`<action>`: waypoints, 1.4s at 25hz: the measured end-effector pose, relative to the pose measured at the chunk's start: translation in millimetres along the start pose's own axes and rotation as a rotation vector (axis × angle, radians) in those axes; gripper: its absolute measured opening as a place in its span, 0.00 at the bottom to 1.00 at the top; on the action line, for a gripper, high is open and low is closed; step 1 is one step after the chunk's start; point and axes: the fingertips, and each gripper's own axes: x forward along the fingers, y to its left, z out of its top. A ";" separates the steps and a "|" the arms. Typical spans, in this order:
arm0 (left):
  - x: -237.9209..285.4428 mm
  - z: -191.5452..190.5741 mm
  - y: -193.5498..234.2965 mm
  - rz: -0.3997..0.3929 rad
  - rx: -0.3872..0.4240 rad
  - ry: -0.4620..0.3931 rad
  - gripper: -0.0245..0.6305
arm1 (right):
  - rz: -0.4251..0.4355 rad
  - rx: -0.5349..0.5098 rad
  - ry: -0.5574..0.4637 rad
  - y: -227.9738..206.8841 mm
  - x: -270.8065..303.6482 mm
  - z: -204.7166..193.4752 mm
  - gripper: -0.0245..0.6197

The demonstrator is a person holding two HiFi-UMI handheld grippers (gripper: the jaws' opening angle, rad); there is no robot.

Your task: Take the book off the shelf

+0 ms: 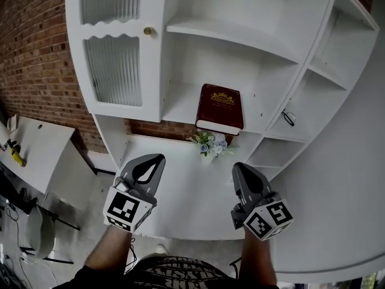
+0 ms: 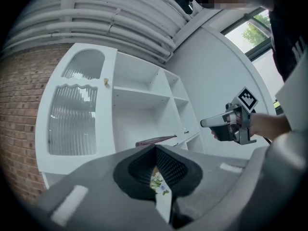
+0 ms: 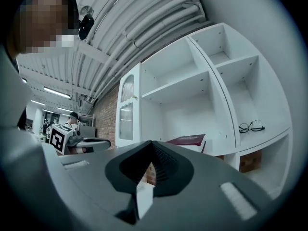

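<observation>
I had the book (image 1: 221,108) lying flat on the mid shelf (image 1: 180,110), R of the cabinet door (image 1: 114,71). The glasses (image 1: 289,118) sat in the next compartment to the R, apart from it. The flowers (image 1: 210,143) stood on the counter (image 1: 180,191) below, in front of the book's near edge. L gripper (image 1: 155,159) and R gripper (image 1: 236,168) hung over that counter, either side of the flowers, nearer me. A side table (image 1: 36,138) lay far L, prob. w/ tools on it.

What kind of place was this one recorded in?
Probably a lab or workshop rather than a home: bare pipes along the ceiling, a brick wall, and a worktable beside the white shelf unit.
</observation>
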 end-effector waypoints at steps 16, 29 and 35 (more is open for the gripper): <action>32.9 -5.9 29.3 -0.109 -0.024 -0.038 0.04 | -0.117 -0.035 -0.013 -0.9 16.7 7.6 0.07; 79.5 -17.1 24.1 -0.060 0.014 0.012 0.04 | -0.102 -0.012 0.024 -54.3 40.0 4.4 0.07; 109.5 -19.0 27.1 -0.017 0.018 0.024 0.09 | -0.047 0.001 0.032 -82.1 63.4 3.6 0.11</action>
